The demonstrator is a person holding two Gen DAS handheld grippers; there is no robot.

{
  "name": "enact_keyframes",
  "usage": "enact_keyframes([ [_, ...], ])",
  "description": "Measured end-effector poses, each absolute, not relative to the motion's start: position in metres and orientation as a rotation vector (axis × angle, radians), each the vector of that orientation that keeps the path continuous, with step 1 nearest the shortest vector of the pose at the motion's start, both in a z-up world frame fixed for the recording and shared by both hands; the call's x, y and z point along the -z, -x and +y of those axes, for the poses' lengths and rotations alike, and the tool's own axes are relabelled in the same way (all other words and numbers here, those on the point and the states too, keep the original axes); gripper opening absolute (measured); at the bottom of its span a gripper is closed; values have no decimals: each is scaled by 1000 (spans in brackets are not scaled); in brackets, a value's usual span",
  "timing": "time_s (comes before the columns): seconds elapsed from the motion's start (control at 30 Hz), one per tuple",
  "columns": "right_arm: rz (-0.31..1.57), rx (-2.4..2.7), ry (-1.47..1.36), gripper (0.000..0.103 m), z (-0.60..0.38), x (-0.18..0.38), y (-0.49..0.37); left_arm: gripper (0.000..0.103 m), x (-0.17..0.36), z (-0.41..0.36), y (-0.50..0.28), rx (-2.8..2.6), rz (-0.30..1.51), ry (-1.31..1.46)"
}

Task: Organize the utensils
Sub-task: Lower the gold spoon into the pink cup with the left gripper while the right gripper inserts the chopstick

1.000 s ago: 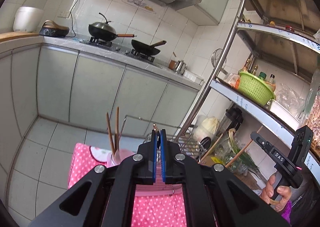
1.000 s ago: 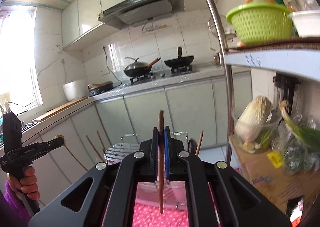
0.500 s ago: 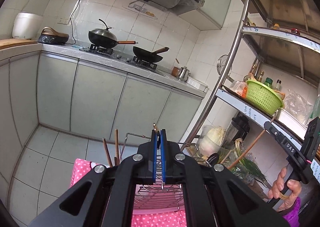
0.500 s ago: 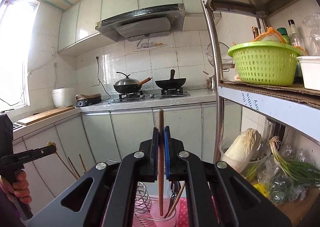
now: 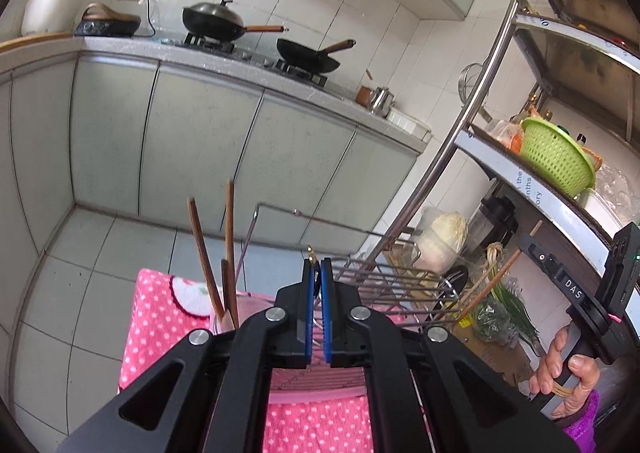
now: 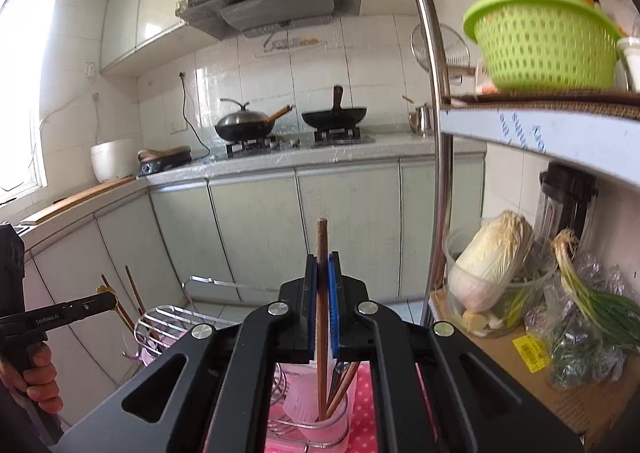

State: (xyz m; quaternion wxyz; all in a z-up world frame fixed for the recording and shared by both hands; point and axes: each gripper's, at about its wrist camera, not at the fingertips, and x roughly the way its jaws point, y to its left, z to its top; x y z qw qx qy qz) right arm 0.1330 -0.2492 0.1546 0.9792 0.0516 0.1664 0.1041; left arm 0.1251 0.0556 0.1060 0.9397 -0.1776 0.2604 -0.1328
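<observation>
My right gripper (image 6: 322,277) is shut on a brown wooden chopstick (image 6: 321,317), held upright with its lower end inside a clear pink cup (image 6: 320,411) that holds other chopsticks. My left gripper (image 5: 317,277) is shut on a thin utensil with a gold tip (image 5: 311,252); what kind it is I cannot tell. It hovers above a wire dish rack (image 5: 396,289) on the pink dotted cloth (image 5: 156,317). Two chopsticks (image 5: 229,237) stand in a pink cup (image 5: 224,323) left of it. The right gripper (image 5: 524,243) shows at the right in the left wrist view.
Grey kitchen cabinets and a counter with two woks (image 5: 216,19) lie ahead. A steel shelf (image 5: 532,189) at the right holds a green basket (image 5: 554,157). Cabbage (image 6: 492,257) and green onions (image 6: 592,297) sit below it. The left gripper (image 6: 110,298) appears at the left in the right wrist view.
The right gripper has lowered its chopstick into the pink cup. The left gripper has tilted down a little and stays shut on its utensil.
</observation>
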Motion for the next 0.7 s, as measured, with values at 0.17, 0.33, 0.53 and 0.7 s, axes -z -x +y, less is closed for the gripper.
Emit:
enact_keyframes([
  [0.17, 394, -215, -107, 6, -246, -135, -137, 3, -94, 51, -130, 257, 560, 339],
  [0.33, 463, -219, -129, 6, -245, -112, -143, 3, -84, 49, -135, 231, 584, 315],
  [0.53, 473, -222, -140, 6, -246, -106, -139, 3, -74, 50, -139, 212, 618, 321],
  [0.7, 505, -233, -137, 6, -245, -111, -141, 15, -79, 50, -134, 199, 589, 321],
])
